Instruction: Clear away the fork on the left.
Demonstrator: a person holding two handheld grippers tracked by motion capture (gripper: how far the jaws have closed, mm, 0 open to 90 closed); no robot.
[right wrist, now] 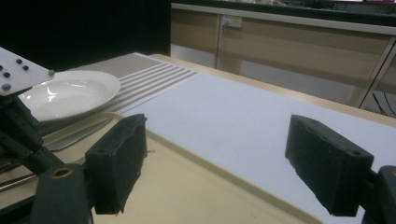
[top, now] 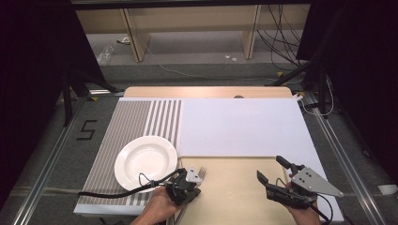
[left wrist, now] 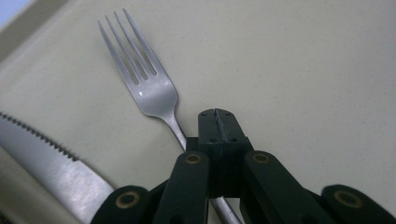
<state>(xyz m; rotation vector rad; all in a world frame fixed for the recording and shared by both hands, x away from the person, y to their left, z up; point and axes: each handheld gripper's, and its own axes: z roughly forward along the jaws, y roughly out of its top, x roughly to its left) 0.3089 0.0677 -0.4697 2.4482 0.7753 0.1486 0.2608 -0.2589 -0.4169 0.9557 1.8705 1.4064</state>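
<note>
A steel fork [left wrist: 147,86] lies tines forward on the beige tray [top: 234,187], and its tines [top: 202,172] poke out past my left gripper [top: 193,182]. The left gripper [left wrist: 215,128] has its jaws pressed together at the fork's neck, with the handle running under them. A serrated knife [left wrist: 46,158] lies just left of the fork. My right gripper [top: 271,169] hovers over the tray's right side, wide open with nothing between its pads [right wrist: 116,161]. A white plate [top: 145,161] rests on the striped placemat [top: 136,117].
A white mat [top: 239,122] covers the table beyond the tray. The plate [right wrist: 70,95] and knife [right wrist: 77,135] sit left of the right gripper's jaws. Dark curtains flank the table, and cables and wooden shelving lie on the floor beyond its far edge.
</note>
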